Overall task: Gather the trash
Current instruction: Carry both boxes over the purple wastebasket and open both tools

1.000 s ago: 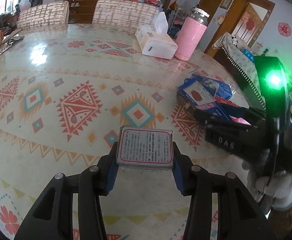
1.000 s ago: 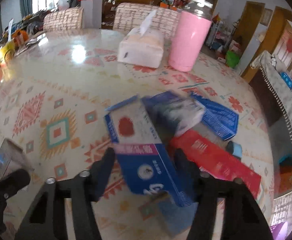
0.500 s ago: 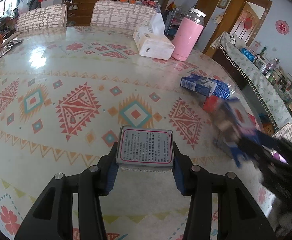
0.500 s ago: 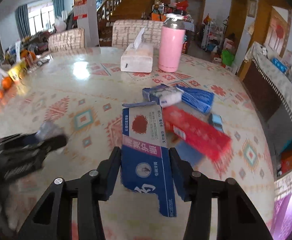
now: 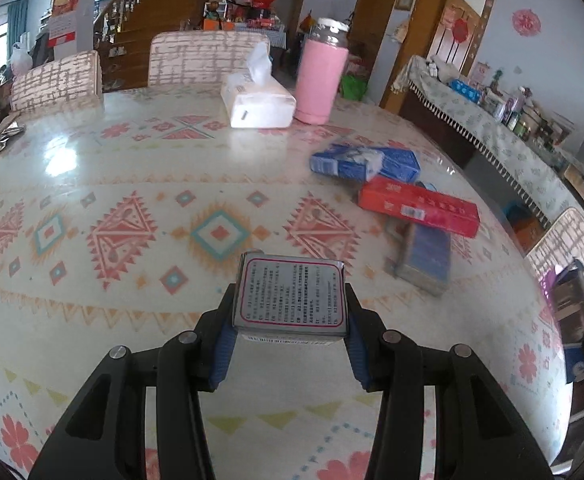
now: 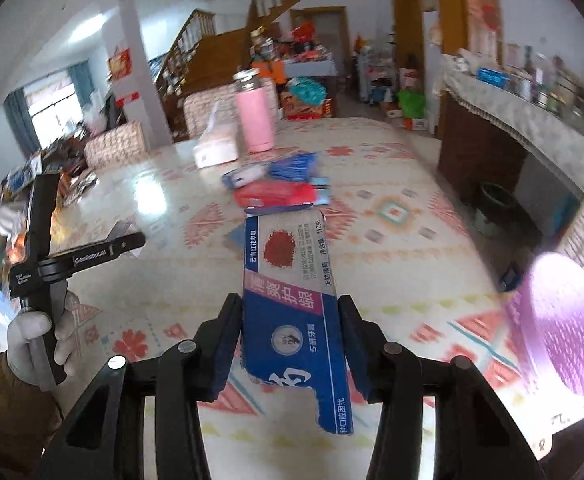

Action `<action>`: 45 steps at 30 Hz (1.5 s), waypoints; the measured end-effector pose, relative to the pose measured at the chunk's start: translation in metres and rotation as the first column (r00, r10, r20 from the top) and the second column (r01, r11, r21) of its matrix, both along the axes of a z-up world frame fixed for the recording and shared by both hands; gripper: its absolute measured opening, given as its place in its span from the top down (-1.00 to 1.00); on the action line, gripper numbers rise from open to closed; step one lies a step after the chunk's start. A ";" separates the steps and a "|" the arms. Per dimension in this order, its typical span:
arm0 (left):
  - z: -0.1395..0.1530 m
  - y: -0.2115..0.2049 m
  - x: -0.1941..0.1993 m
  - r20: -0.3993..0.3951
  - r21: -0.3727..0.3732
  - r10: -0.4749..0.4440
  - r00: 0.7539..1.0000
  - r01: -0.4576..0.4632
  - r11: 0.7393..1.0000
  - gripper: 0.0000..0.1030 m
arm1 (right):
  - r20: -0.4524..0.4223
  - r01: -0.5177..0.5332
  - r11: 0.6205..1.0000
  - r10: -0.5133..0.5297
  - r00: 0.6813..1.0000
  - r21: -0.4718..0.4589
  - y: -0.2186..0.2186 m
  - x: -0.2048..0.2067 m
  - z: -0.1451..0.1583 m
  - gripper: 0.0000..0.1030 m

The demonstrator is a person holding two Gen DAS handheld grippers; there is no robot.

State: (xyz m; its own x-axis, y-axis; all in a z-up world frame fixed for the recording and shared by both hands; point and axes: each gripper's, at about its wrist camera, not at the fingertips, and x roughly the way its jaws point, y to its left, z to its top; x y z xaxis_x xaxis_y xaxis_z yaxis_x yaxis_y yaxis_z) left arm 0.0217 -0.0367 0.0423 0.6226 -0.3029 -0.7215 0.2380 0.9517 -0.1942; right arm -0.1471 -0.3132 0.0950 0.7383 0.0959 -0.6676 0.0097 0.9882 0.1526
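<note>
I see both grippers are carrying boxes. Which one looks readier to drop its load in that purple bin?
Probably the right gripper: the purple bin sits just beside its toothpaste box. The left gripper sees no bin.

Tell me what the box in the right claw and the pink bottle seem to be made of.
Blue box: thin printed cardboard, slightly glossy; its near end is torn ragged and a flap stands open at the far end. Pink bottle: body smooth and matte, probably coated metal or plastic, the look leaves it open; the lid looks like clear plastic.

Left hand-held gripper [image 5: 290, 344] angled downward, jaws clamped on a small box [image 5: 291, 293], gloved left hand [image 6: 40, 336] on its handle, right hand-held gripper [image 6: 288, 344] clamped on a blue carton [image 6: 292, 300]
</note>
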 end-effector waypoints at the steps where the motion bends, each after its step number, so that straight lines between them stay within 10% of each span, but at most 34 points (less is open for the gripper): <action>1: 0.002 -0.005 -0.003 -0.001 0.004 -0.011 1.000 0.011 1.000 0.10 | 0.005 0.012 1.000 -0.012 1.000 0.011 -0.007 -0.004 0.000 -0.02; 13: 0.052 -0.137 -0.049 0.028 0.005 -0.258 0.966 0.258 0.966 0.10 | 0.060 0.192 0.968 -0.204 0.977 0.159 -0.131 -0.065 -0.007 -0.02; 30: 0.061 -0.435 -0.078 -0.022 -0.049 -0.646 0.763 0.644 0.763 -0.13 | 0.035 0.464 0.861 -0.481 0.876 0.208 -0.290 -0.117 -0.017 -0.06; 32: 0.057 -0.447 -0.077 -0.033 -0.060 -0.650 0.759 0.648 0.759 -0.54 | 0.027 0.484 0.851 -0.499 0.866 0.205 -0.300 -0.117 -0.021 -0.17; 35: 0.053 -0.449 -0.078 -0.046 -0.069 -0.649 0.759 0.646 0.760 -0.55 | 0.029 0.495 0.841 -0.513 0.858 0.220 -0.301 -0.118 -0.025 -0.55; 45: 0.061 -0.392 -0.092 -0.035 0.007 -0.606 0.794 0.607 0.795 -0.55 | 0.039 0.413 0.884 -0.431 0.902 0.219 -0.266 -0.101 -0.023 -0.55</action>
State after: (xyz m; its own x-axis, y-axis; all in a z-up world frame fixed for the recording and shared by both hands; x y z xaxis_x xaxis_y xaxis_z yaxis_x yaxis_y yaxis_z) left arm -0.0703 -0.4287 0.1032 0.2937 -0.5993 -0.7447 0.7620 0.6171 -0.1961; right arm -0.2481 -0.5790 0.0720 0.7911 -0.1124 -0.6012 0.3973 0.8418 0.3654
